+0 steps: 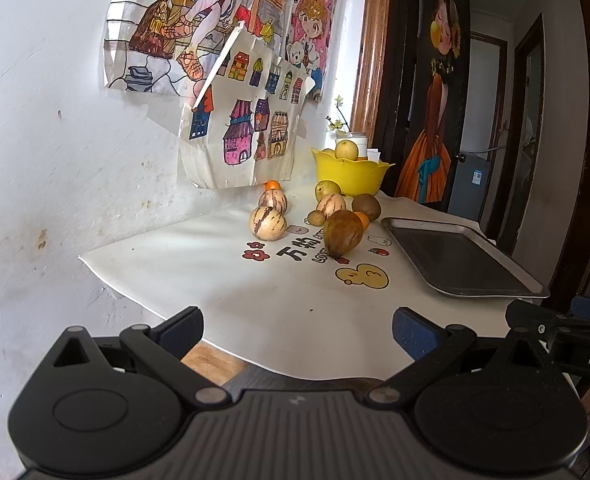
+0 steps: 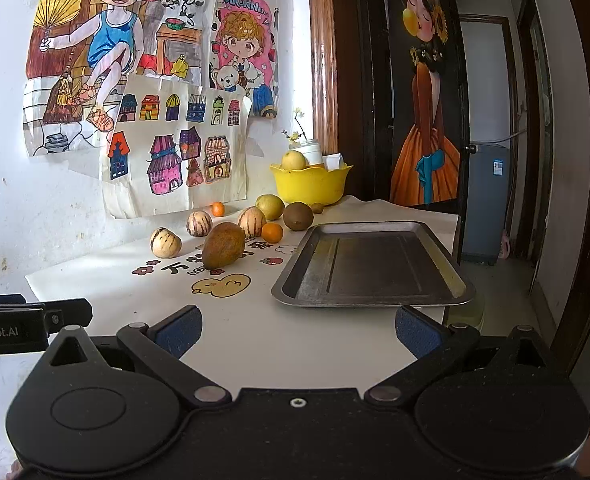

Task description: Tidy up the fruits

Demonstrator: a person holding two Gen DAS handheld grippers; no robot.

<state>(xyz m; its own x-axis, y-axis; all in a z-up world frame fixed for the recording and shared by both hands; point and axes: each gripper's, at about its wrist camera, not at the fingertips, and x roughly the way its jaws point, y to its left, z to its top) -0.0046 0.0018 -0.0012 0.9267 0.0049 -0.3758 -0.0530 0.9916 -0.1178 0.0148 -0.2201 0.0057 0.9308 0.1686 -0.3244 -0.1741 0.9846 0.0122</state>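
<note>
Several fruits lie on the white table mat: a large brown-green mango [image 1: 342,233] [image 2: 223,245], striped pale melons [image 1: 267,223] [image 2: 165,242], small oranges [image 2: 272,233], a kiwi [image 2: 298,216] and a green-yellow fruit [image 2: 270,206]. A yellow bowl [image 1: 351,174] [image 2: 309,184] at the back holds a pale apple. An empty metal tray [image 1: 455,258] [image 2: 375,266] lies to the right. My left gripper [image 1: 297,330] is open and empty near the table's front edge. My right gripper [image 2: 297,330] is open and empty, just before the tray.
Drawings are taped on the white wall [image 1: 35,120] on the left. A white jar with flowers [image 2: 307,148] stands behind the bowl. A dark door with a painted girl [image 2: 427,120] and a doorway lie to the right. The table edge [image 1: 135,300] drops off front-left.
</note>
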